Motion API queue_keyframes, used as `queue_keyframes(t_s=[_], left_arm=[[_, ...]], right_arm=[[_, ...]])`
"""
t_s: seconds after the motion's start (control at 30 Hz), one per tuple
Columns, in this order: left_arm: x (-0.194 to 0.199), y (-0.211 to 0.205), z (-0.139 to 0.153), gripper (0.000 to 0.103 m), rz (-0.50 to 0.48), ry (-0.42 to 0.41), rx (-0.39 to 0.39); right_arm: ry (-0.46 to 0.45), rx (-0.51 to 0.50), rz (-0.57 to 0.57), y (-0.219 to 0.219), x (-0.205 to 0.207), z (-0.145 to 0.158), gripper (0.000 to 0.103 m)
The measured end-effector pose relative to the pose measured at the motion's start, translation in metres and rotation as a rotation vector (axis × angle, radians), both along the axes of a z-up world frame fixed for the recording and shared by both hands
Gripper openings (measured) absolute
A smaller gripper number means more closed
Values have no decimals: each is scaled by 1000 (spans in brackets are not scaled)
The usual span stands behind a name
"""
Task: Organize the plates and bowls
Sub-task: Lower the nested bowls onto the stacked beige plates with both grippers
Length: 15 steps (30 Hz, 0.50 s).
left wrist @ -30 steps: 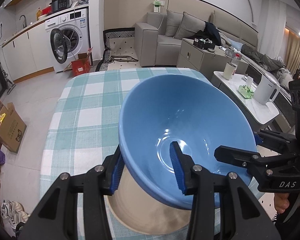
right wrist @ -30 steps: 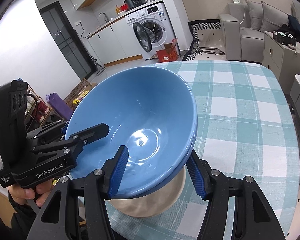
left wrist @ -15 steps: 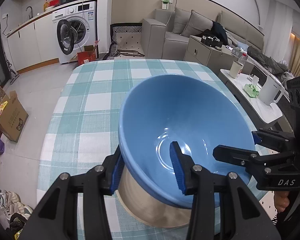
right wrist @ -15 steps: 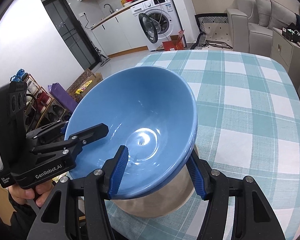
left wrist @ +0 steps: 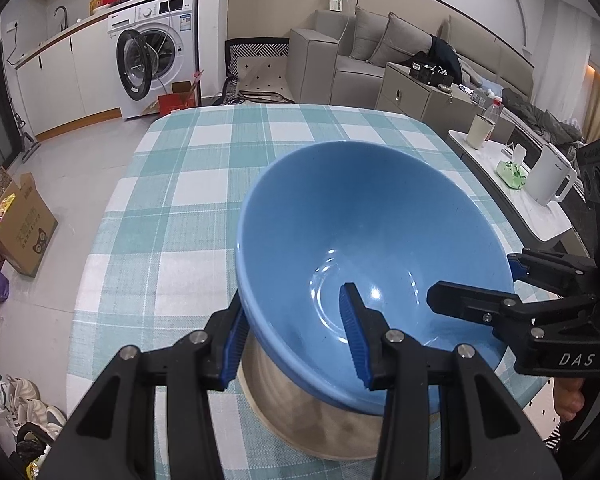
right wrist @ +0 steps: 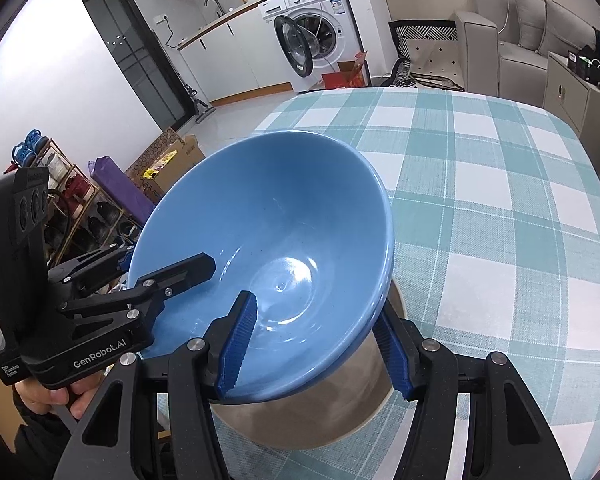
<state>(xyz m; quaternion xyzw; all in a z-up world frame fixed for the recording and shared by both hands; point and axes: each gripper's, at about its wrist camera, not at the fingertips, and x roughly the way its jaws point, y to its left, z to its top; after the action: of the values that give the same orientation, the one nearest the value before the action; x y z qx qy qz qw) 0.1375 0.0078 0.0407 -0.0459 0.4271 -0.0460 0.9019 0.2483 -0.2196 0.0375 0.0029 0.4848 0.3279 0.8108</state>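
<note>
Both tools grip the blue bowl: left tool at seven o'clock on its rim, right tool at five.

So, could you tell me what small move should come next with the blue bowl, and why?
Probably lower it a little further, level, before letting go. Both the left gripper and right gripper clamp the blue bowl's rim, and it hangs just above the beige dish on the checked tablecloth.

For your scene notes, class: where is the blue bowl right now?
In both wrist views the blue bowl sits tilted above the checked tablecloth, its rim clamped between both hand-held grippers.
</note>
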Motion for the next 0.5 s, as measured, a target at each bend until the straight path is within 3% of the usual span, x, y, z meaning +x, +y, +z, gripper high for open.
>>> queue_keyframes(t_s=[0.5], left_arm=[[3, 1, -10, 43, 7, 15, 3]], right_arm=[[-6, -17, 7, 2, -1, -5, 60]])
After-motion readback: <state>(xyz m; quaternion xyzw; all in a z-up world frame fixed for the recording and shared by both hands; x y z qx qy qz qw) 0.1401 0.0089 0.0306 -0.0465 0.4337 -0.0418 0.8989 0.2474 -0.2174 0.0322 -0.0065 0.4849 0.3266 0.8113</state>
